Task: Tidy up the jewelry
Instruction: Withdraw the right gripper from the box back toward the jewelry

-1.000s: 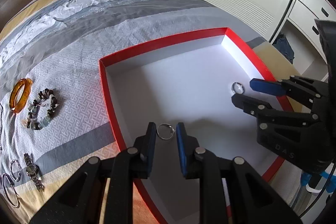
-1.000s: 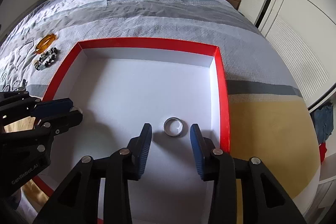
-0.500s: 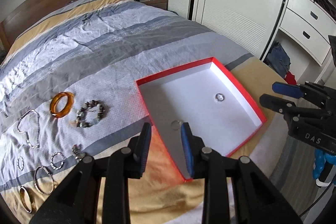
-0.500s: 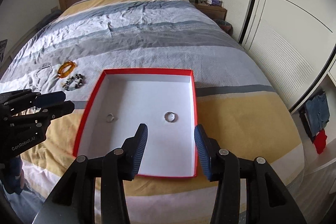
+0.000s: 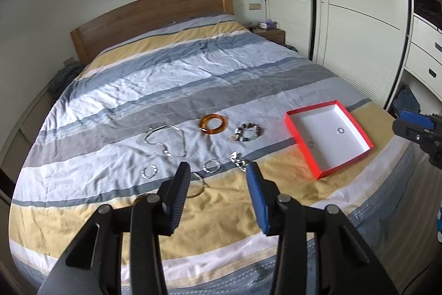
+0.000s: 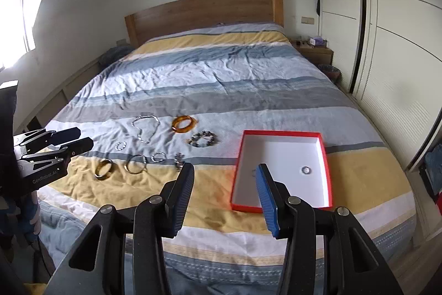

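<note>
Both grippers pulled back from the box — two rings delivered, most pieces still out on the bed.

Now far smaller in frame than a second ago: shallow red-walled, white-floored cardboard box (image 6: 281,170), right of centre, with a silver band ring (image 6: 306,170) and a thin wire ring (image 5: 312,144) lying inside. Left gripper (image 5: 218,194) with jaws just opened wider, nothing between; right gripper (image 6: 225,194) roughly half open, empty too. Left on the striped duvet (image 6: 221,79) at mid-frame — amber resin bangle (image 6: 184,124), beaded stone bracelet (image 6: 203,139), silver chain necklace (image 6: 145,127), several metal bangles. Legible on the left gripper body, lower left of the right wrist view: "GenRobot.AI".
</note>
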A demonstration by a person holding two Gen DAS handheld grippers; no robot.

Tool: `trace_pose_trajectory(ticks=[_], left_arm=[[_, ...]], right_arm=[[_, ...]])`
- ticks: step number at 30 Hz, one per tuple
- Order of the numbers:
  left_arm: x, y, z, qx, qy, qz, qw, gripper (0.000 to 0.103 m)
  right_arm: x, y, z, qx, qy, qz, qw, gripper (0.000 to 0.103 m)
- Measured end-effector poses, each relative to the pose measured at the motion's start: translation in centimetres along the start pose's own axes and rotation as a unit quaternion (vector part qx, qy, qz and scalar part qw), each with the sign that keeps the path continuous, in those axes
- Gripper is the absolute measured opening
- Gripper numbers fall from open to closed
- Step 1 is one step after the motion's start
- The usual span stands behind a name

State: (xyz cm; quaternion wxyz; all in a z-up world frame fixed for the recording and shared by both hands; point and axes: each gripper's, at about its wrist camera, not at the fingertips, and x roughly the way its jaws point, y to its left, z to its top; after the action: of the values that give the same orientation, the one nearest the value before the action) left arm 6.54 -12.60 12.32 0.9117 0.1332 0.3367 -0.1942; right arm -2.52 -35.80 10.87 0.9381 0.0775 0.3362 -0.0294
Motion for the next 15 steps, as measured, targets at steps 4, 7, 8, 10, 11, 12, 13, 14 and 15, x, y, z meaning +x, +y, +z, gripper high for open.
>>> trace_pose_trajectory(ticks=[4, 7, 8, 10, 11, 12, 13, 14, 15], left_arm=[[-4.2, 3.9, -1.4, -0.024, -0.02, 0.035, 0.9989, 0.04], [-7.0, 6.1, -2.6, -0.04, -0.036, 0.057, 0.9969, 0.041], [-7.7, 6.7, -3.0, -0.042, -0.043, 0.066, 0.996, 0.041], [-8.9, 7.8, -3.6, -0.051, -0.053, 0.082, 0.9939, 0.041], [-9.3, 8.4, -3.8, -0.055, -0.057, 0.089, 0.9928, 0.041], [-9.7, 9.0, -4.0, -0.061, -0.061, 0.095, 0.9918, 0.041], [-9.9, 9.6, -4.1, -0.068, -0.064, 0.097, 0.9909, 0.041], [-10.0, 10.2, -4.2, -0.075, -0.065, 0.098, 0.9903, 0.041], [-10.1, 10.8, -4.3, -0.082, -0.066, 0.099, 0.9896, 0.041]], right_arm=[[-3.3, 3.3, 0.3, -0.001, -0.023, 0.025, 0.999, 0.046], [-5.5, 5.5, 0.3, -0.01, -0.037, 0.037, 0.999, 0.046], [-6.2, 6.3, 0.4, -0.015, -0.042, 0.041, 0.998, 0.046], [-7.2, 7.6, 0.5, -0.026, -0.049, 0.047, 0.997, 0.046], [-7.7, 8.2, 0.6, -0.032, -0.053, 0.05, 0.997, 0.046], [-8.1, 8.8, 0.7, -0.037, -0.056, 0.053, 0.996, 0.046], [-8.5, 9.5, 0.8, -0.042, -0.059, 0.056, 0.996, 0.046], [-8.7, 9.9, 1.0, -0.045, -0.061, 0.059, 0.995, 0.046], [-8.9, 10.4, 1.1, -0.049, -0.063, 0.062, 0.995, 0.046]])
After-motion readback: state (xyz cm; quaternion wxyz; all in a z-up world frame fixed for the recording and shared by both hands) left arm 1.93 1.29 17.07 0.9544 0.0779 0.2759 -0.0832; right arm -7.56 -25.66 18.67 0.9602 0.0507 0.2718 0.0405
